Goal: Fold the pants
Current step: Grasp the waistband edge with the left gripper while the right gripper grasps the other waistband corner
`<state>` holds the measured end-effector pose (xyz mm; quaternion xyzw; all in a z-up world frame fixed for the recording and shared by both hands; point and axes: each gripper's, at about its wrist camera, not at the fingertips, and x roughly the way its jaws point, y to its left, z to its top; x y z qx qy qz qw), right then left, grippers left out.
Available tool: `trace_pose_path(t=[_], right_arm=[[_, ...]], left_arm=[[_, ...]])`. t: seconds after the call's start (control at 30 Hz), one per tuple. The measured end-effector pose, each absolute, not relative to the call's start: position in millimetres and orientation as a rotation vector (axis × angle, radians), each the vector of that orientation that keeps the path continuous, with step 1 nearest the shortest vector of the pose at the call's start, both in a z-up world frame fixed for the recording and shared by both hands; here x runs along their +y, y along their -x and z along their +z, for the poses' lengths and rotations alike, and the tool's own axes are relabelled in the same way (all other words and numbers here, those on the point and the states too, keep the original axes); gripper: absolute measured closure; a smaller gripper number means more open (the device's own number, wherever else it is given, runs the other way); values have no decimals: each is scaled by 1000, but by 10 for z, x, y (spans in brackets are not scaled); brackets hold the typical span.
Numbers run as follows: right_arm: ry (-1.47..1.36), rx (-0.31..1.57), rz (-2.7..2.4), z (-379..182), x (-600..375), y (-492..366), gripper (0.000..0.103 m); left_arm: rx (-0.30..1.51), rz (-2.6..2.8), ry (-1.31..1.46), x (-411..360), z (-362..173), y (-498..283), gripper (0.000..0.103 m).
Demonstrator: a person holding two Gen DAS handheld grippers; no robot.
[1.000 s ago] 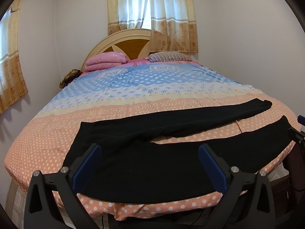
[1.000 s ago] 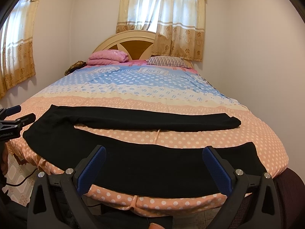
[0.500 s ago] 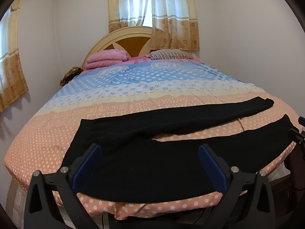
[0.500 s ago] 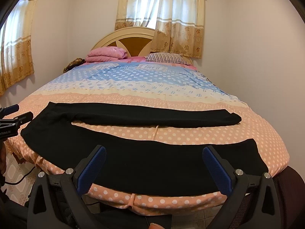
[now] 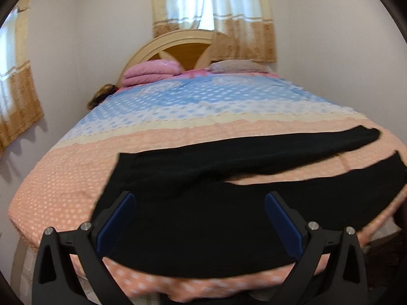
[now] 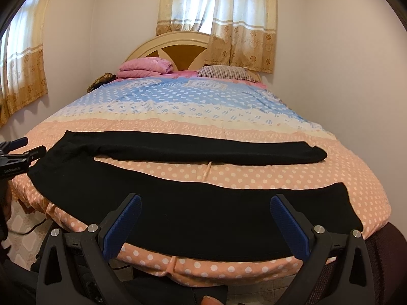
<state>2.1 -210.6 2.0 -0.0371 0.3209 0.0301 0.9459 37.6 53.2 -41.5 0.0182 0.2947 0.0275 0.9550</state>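
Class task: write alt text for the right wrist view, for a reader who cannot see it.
Black pants lie spread flat across the foot of a bed with a polka-dot cover, legs apart. The open right claw hovers over the nearer leg, holding nothing. Pillows and a curtained window sit beyond.

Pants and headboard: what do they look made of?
Pants: soft matte black fabric, probably a knit; they lie limp and flat on the bed, without shine. Headboard: looks like wood, with a cream-painted arch around brown, slightly glossy panels.
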Motion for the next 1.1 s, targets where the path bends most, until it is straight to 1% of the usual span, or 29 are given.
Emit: trace_pose_path(t=[0.07,0.23,0.27,0.3,0.33,0.37,0.43,0.5,0.53,0.57,0.63,0.67,0.73,0.9,1.1], right_arm=[[70,666,56,-4,-2246,-91,1],[12,710,14,-48,-2817,-424,2],[4,719,0,-61,-2933,-511,2],[-6,734,-17,-78,-3058,-619,5],[-20,750,-33,-99,-3186,-734,11],[-39,770,-50,-120,-3329,-883,15],[-74,792,-69,-140,-3532,-1094,23],[-95,801,-99,-129,-3739,-1346,25],[-100,806,-107,-123,-3802,-1425,26],[-116,817,-116,-121,-3895,-1561,27],[-144,837,-135,-121,-4037,-1766,27],[-154,849,-145,-133,-4102,-1863,27],[-154,868,-173,-171,-4233,-2070,27],[-221,929,-173,-340,-4526,-2531,27],[-199,1010,-204,-562,-4752,-3036,27]], left_arm=[[606,114,-60,828,-473,-528,0],[693,236,-38,1846,-537,-1077,0],[712,247,-44,1923,-544,-1144,1],[730,243,-31,2072,-578,-1305,1],[731,241,-42,2124,-560,-1366,2],[750,230,-25,2210,-610,-1509,8],[791,218,-12,2261,-679,-1676,15],[845,200,3,2284,-821,-1910,20],[866,210,-1,2288,-882,-2019,32],[890,206,-2,2279,-945,-2121,40],[923,187,4,2279,-1012,-2275,41],[930,183,2,2269,-1039,-2334,46],[937,170,6,2263,-1095,-2445,52],[966,150,-20,2186,-1165,-2559,52],[983,109,26,2270,-1281,-2694,54]])
